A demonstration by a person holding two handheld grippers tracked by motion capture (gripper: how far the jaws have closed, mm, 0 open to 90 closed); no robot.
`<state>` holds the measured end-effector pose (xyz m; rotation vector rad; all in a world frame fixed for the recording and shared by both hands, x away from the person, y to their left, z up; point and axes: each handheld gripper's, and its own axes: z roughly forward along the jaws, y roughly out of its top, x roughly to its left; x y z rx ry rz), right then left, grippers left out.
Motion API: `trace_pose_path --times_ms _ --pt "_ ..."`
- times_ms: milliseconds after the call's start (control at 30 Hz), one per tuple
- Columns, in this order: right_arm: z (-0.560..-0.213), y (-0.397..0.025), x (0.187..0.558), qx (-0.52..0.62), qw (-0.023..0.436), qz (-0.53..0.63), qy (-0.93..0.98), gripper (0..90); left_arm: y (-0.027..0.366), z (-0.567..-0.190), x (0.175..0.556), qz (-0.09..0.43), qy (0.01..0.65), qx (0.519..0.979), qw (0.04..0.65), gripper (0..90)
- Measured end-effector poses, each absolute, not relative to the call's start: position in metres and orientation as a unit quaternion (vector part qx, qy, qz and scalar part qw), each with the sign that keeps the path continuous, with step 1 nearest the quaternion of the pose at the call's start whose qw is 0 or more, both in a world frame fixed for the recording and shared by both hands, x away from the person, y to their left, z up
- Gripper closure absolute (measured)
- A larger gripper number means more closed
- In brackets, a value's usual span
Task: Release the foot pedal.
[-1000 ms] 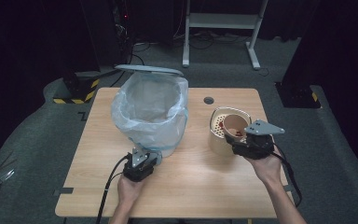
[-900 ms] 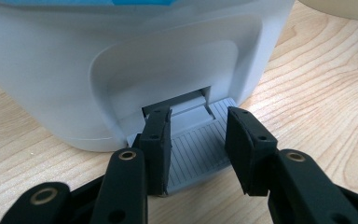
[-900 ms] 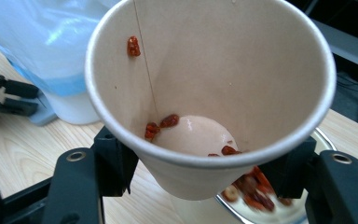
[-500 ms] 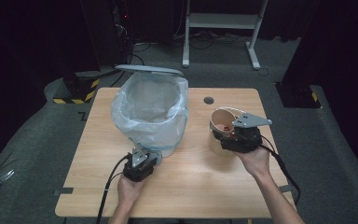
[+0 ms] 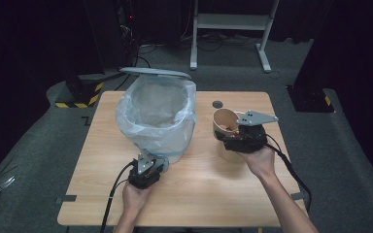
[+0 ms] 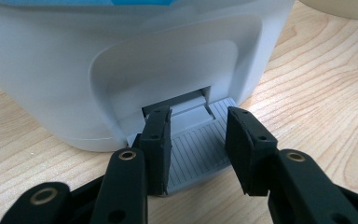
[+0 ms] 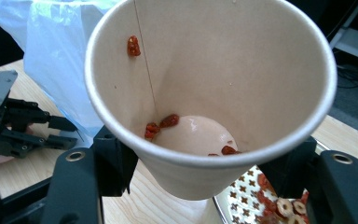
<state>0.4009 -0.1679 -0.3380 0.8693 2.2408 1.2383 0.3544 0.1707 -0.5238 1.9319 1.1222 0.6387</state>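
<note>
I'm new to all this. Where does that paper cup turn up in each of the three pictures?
High view: the paper cup is right of centre, tilted in the right hand-held gripper.
Left gripper view: a pale rim at the top right corner may be the cup; I cannot tell.
Right gripper view: the cup is in the middle, mouth toward the camera.
Shared landmark: the bin's plastic bag.

Matt paper cup (image 7: 242, 70); ribbed plastic pedal (image 6: 196, 151); wood-grain table (image 5: 213, 187)

I'm working in a lab or studio: my wooden table (image 5: 184, 194) stands on grey carpet, ringed by black drapes. At twelve o'clock, loose cables (image 5: 223, 39) trail beneath a white desk frame (image 5: 233, 22).
</note>
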Motion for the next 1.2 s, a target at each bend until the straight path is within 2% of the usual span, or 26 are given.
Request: trace_pose_path --times_ms 267,667,1200 --pt "-0.335 -0.161 0.406 0.315 0.197 0.457 0.808 36.2 0.171 -0.524 0.354 0.252 0.443 0.763 0.398 60.7" --pt "-0.319 -0.138 0.412 0.295 0.198 0.467 0.81 36.2 0.171 -0.524 0.354 0.251 0.444 0.762 0.399 60.7" --pt "-0.308 -0.13 0.419 0.286 0.195 0.473 0.81 36.3 0.171 -0.524 0.354 0.252 0.443 0.763 0.397 60.7"
